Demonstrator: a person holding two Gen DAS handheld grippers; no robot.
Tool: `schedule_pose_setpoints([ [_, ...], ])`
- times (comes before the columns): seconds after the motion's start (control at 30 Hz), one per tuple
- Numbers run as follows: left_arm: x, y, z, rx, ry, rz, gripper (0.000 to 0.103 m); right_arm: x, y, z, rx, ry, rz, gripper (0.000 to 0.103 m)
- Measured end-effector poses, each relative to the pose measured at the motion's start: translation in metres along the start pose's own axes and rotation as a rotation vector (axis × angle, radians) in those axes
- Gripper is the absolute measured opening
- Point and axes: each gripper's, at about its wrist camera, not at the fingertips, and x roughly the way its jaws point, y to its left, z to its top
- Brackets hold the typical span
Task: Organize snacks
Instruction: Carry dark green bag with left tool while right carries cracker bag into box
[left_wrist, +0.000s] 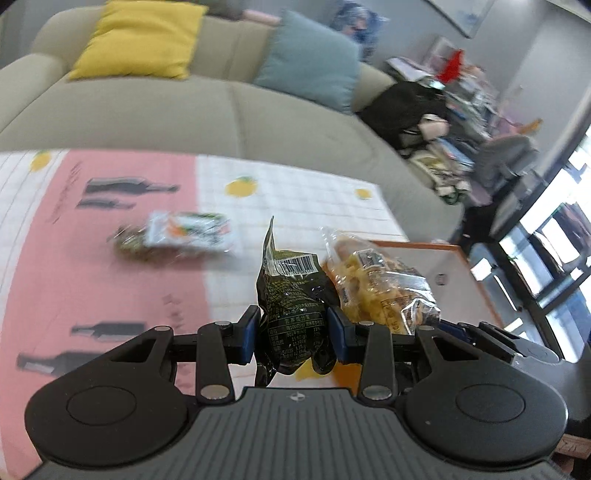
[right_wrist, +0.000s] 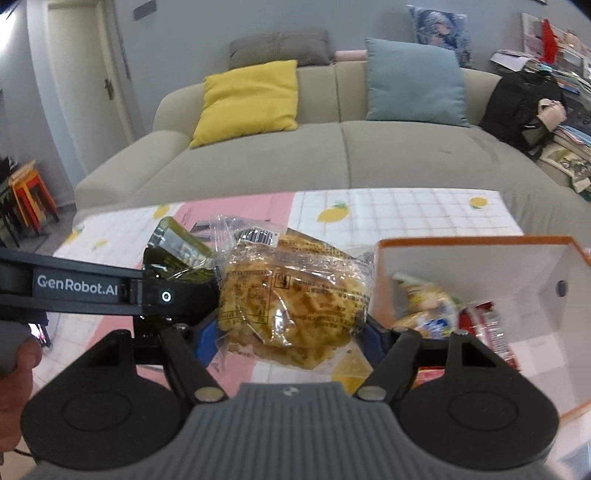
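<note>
Snacks are mid-transfer: just right of the right hand-held gripper (right_wrist: 291, 332) stands the white box (right_wrist: 480, 258), next needing its clear yellow pack (right_wrist: 291, 299) carried over, then the left hand-held gripper (left_wrist: 294, 332) pinching a dark green pouch (left_wrist: 291, 295) above the counter (left_wrist: 110, 280).

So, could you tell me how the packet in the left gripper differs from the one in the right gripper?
The dark green packet is opaque foil with a barcode; the clear packet shows golden, crinkly snacks through its wrapper. The dark green packet is narrower, so the left gripper stands less wide than the right gripper. Both are gripped between blue pads, above the patterned tablecloth.
</note>
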Motion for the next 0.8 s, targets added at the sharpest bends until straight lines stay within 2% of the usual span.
schedule_pose_setpoints([
  [0.2, 0.026, -0.055, 0.018, 0.074, 0.061, -0.067, 0.044, -0.026, -0.055, 0.016, -0.003, 0.041, -0.07, 0.072],
  [0.3, 0.048, -0.086, 0.023, 0.12, 0.102, -0.092, 0.044, -0.03, -0.091, 0.019, 0.017, 0.099, -0.117, 0.072],
  [0.47, 0.083, -0.123, 0.022, 0.141, 0.19, -0.154, 0.044, -0.03, -0.144, 0.019, 0.015, 0.184, -0.204, 0.072],
  [0.7, 0.144, -0.155, 0.015, 0.127, 0.336, -0.178, 0.044, -0.009, -0.207, 0.018, -0.008, 0.356, -0.196, 0.072],
  [0.8, 0.168, -0.161, 0.009, 0.117, 0.386, -0.167, 0.044, 0.005, -0.23, 0.017, 0.022, 0.438, -0.169, 0.072],
])
